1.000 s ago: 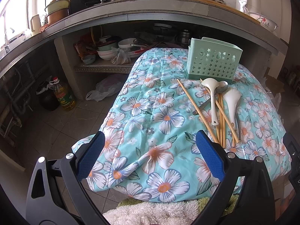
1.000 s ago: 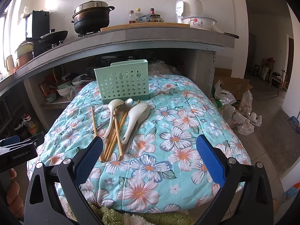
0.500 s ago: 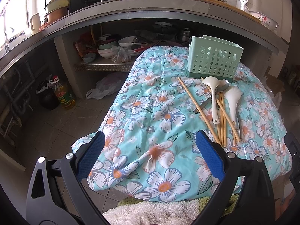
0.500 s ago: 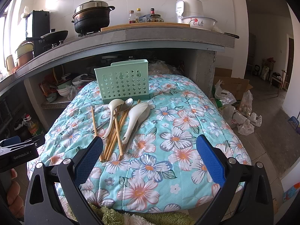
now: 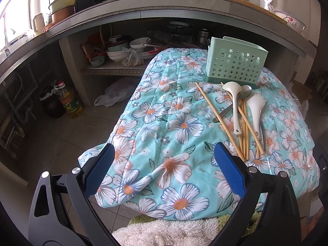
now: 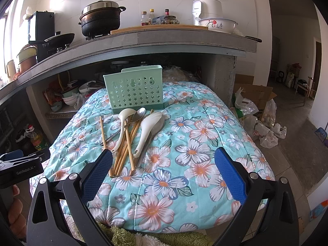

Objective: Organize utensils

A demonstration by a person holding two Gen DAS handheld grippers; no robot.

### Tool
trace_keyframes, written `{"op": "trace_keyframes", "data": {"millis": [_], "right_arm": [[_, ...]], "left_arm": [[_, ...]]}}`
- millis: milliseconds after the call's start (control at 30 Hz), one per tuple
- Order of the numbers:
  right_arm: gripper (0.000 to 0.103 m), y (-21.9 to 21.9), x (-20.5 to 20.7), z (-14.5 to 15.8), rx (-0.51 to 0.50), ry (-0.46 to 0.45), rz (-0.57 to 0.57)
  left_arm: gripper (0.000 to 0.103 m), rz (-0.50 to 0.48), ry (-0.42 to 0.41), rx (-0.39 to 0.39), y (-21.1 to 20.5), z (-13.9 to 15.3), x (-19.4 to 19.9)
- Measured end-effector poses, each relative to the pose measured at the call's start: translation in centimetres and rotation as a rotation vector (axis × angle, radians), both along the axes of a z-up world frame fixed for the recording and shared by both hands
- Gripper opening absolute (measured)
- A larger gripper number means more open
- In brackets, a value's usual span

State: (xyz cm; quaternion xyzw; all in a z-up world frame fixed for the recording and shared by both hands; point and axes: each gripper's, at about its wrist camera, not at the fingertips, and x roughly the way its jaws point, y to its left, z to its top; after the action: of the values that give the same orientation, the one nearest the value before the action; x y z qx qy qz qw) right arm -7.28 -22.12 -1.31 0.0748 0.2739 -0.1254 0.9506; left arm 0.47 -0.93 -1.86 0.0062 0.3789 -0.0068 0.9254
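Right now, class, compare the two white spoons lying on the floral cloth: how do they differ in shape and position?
The ladle has a small round bowl; the rice paddle has a broad, flatter, oval head. The ladle lies left of the paddle, across the chopsticks; the paddle lies to their right, over a metal utensil. Both are white, unheld, heads toward the green holder.

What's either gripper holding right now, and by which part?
Nothing. The left gripper and right gripper are both open with nothing between them; the chopsticks and spoons lie untouched on the quilt.
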Motion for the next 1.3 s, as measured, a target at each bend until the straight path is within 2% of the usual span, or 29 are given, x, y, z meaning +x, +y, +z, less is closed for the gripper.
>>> {"op": "trace_keyframes", "data": {"millis": [833, 967, 1167, 1300], "right_arm": [[0.097, 0.4, 0.4, -0.2, 0.007, 0.019, 0.028], [0.097, 0.3, 0.5, -0.3, 0.014, 0.026, 0.048], [0.097, -0.2, 0.6, -0.8, 0.044, 0.034, 0.06], [0.097, -0.7, 1.1, -1.0, 0.072, 0.035, 0.067]], "left_arm": [[0.094, 0.002, -0.004, 0.002, 0.1, 0.0, 0.2], [0.094, -0.009, 0.004, 0.004, -0.1, -0.3, 0.7], [0.094, -0.056, 0.016, 0.048, -1.8, -0.4, 2.1], [0.094, -0.093, 0.033, 0.039, -2.4, -0.1, 3.4]]}}
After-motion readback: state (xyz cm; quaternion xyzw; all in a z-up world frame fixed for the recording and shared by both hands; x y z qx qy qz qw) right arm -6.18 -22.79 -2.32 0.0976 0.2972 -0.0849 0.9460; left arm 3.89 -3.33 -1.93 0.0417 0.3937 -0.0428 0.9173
